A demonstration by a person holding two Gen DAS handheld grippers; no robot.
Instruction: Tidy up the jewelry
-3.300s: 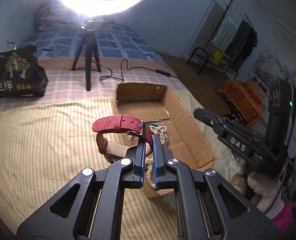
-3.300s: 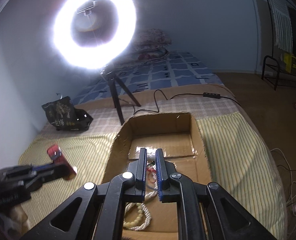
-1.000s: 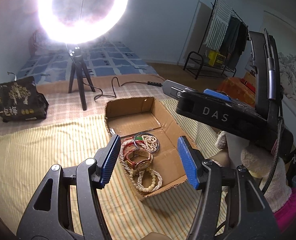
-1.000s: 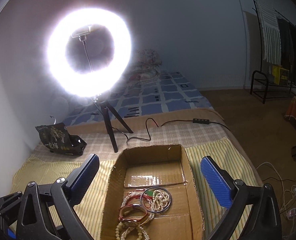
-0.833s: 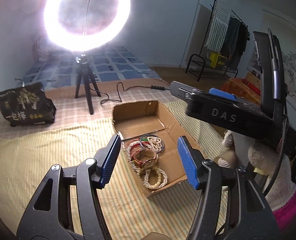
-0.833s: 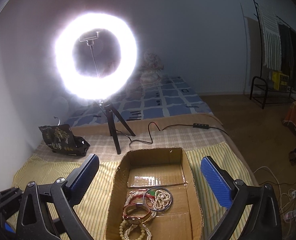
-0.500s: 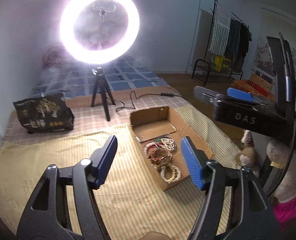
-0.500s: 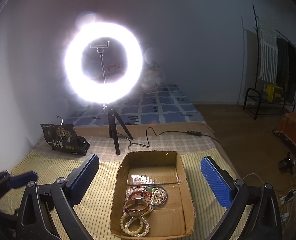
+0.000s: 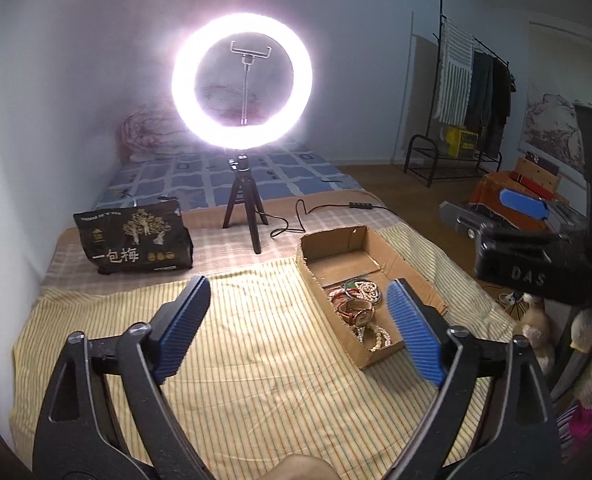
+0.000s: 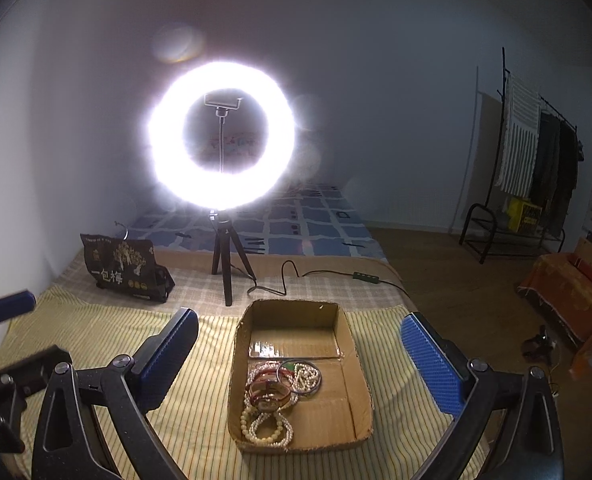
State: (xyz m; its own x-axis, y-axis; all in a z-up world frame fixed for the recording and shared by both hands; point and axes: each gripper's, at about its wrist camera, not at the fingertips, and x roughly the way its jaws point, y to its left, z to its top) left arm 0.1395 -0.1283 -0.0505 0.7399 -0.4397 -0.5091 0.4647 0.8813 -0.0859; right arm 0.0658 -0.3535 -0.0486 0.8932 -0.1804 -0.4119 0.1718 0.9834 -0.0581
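An open cardboard box [image 10: 359, 364] sits on the striped yellow bedcover [image 10: 96, 336]. Inside lie a red-strap watch [image 10: 270, 391], pearl bead strands [image 10: 264, 426] and thin bangles [image 10: 301, 376]. The box also shows in the left wrist view [image 9: 411, 268], with the watch [image 9: 355, 307] among the beads. My left gripper [image 9: 296, 320] is open and empty, held high and back, left of the box. My right gripper [image 10: 299, 364] is open and empty, held above and behind the box. The right gripper's body appears at the right of the left wrist view [image 9: 519, 240].
A lit ring light on a black tripod [image 10: 226, 268] stands behind the box, its cable [image 10: 323, 276] trailing right. A black snack bag [image 10: 124, 268] lies at the back left. A clothes rack [image 10: 535, 168] and an orange-covered crate [image 10: 571, 284] stand on the floor to the right.
The left gripper released the red-strap watch into the box. Both grippers opened wide and pulled up and back, so the box looks smaller and farther.
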